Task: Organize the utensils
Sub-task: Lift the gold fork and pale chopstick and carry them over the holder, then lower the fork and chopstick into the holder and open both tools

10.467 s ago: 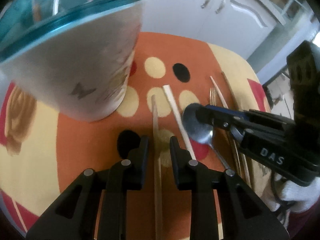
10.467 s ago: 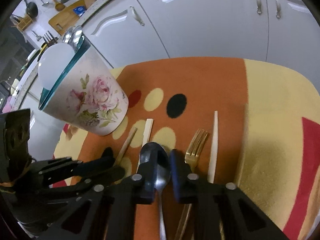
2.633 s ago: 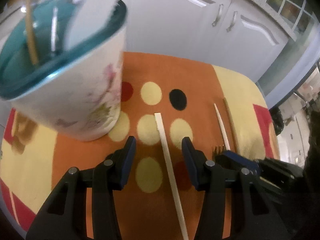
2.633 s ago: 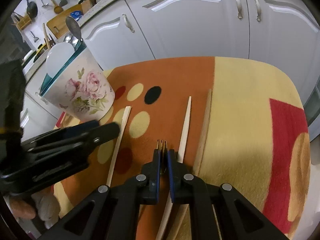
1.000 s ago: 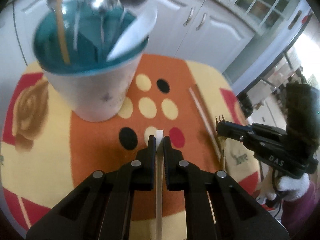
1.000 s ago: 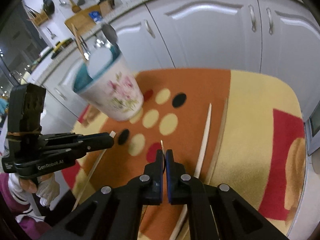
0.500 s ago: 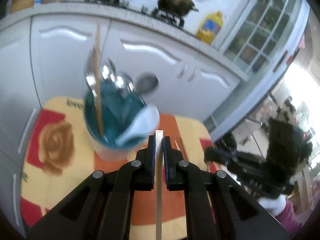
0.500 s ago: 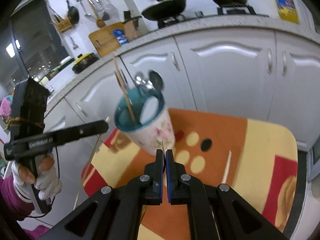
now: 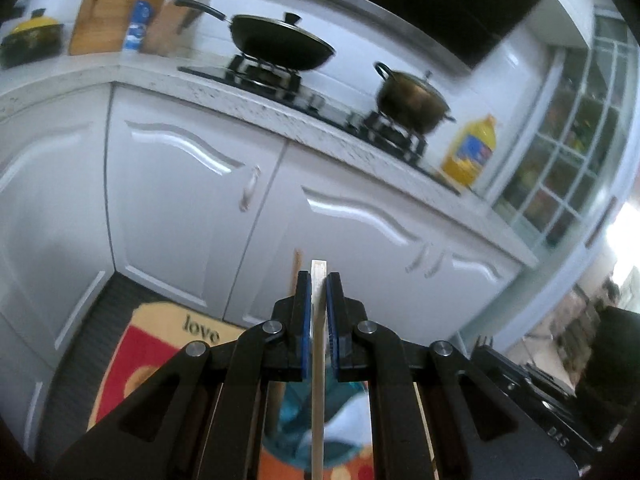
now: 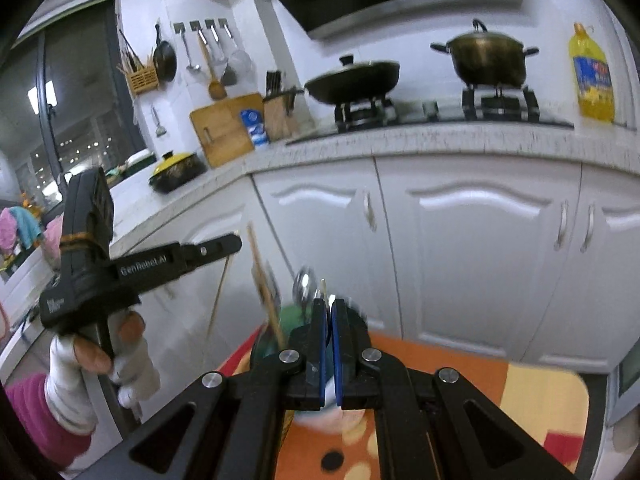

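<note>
Two grips: your left gripper (image 9: pixel 318 280) clamps a chopstick (image 9: pixel 318 380), right gripper (image 10: pixel 327 305) pinches a fork (image 10: pixel 325 289); below, the cup (image 10: pixel 276 344) holds spoons (image 10: pixel 301 282).

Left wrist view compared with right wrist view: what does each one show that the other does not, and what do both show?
Only the left wrist view shows the word "love" on the mat and a glazed cabinet. Only the right wrist view shows the gloved left hand, the hanging utensils and a spoon in the cup. Both show the wok, the pot, the oil bottle and a shut gripper holding a utensil.
</note>
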A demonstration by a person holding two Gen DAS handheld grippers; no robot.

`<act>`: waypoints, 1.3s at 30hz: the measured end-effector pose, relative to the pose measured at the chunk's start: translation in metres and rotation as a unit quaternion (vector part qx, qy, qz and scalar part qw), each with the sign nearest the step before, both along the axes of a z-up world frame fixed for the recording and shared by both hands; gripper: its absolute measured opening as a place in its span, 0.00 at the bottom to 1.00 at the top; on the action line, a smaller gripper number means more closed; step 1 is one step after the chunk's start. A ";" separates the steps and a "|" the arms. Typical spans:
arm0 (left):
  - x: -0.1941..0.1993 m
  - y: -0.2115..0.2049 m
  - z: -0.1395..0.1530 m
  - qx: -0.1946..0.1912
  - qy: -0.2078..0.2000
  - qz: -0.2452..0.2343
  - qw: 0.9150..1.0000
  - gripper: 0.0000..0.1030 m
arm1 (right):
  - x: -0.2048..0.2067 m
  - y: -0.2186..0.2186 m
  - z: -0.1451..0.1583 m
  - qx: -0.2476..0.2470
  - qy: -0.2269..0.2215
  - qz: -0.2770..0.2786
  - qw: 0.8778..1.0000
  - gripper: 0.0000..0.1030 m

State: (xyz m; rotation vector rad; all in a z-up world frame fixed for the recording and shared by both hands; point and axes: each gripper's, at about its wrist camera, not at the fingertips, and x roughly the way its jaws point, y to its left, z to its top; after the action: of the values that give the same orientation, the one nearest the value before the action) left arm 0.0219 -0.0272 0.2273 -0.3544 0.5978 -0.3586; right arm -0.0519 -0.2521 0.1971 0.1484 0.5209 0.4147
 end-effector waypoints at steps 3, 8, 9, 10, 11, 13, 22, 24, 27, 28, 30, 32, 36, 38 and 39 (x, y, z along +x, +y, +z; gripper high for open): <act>0.014 -0.001 -0.004 -0.001 -0.008 0.014 1.000 0.06 | 0.018 0.011 0.004 -0.007 -0.012 -0.005 1.000 0.02; 0.024 -0.012 -0.007 0.020 -0.041 0.027 0.999 0.06 | 0.045 0.030 -0.004 -0.033 -0.027 -0.012 0.999 0.02; 0.025 -0.014 -0.007 0.024 -0.047 0.027 0.998 0.06 | 0.050 0.033 -0.006 -0.037 -0.028 -0.014 0.999 0.02; 0.025 -0.015 -0.006 0.027 -0.054 0.027 0.998 0.06 | 0.055 0.035 -0.009 -0.039 -0.029 -0.015 0.999 0.02; 0.023 -0.017 -0.005 0.031 -0.064 0.026 0.997 0.06 | 0.059 0.036 -0.011 -0.040 -0.029 -0.015 0.999 0.02; 0.017 -0.020 -0.003 0.041 -0.087 0.025 0.995 0.06 | 0.064 0.038 -0.014 -0.039 -0.030 -0.015 0.999 0.02; 0.015 -0.026 -0.002 0.050 -0.143 0.024 0.988 0.06 | 0.080 0.043 -0.028 -0.022 -0.029 -0.017 0.999 0.02; 0.019 -0.027 -0.006 0.046 -0.144 0.028 0.988 0.06 | 0.083 0.045 -0.030 -0.022 -0.031 -0.022 0.999 0.02; 0.019 -0.028 -0.014 0.057 -0.152 0.037 0.986 0.06 | 0.085 0.051 -0.034 -0.028 -0.035 -0.025 0.999 0.02; 0.019 -0.029 -0.015 0.060 -0.156 0.038 0.985 0.06 | 0.085 0.053 -0.036 -0.029 -0.035 -0.026 0.999 0.02; 0.015 -0.031 -0.019 0.071 -0.166 0.041 0.983 0.06 | 0.085 0.058 -0.041 -0.037 -0.036 -0.023 0.998 0.02; 0.011 -0.033 -0.021 0.080 -0.174 0.039 0.981 0.06 | 0.083 0.063 -0.045 -0.049 -0.039 -0.020 0.998 0.02; 0.011 -0.032 -0.029 0.075 -0.164 0.033 0.983 0.05 | 0.080 0.069 -0.054 -0.059 -0.033 -0.007 0.998 0.02; 0.012 -0.026 -0.030 0.056 -0.152 0.032 0.986 0.05 | 0.077 0.067 -0.057 -0.053 -0.024 0.004 0.998 0.02; 0.012 -0.023 -0.030 0.051 -0.150 0.032 0.987 0.05 | 0.075 0.066 -0.059 -0.053 -0.020 0.008 0.998 0.02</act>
State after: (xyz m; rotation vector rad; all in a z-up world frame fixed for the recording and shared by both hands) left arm 0.0342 -0.0507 0.1972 -0.2142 0.3065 -0.3101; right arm 0.0230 -0.1863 0.1386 0.0343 0.5035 0.4041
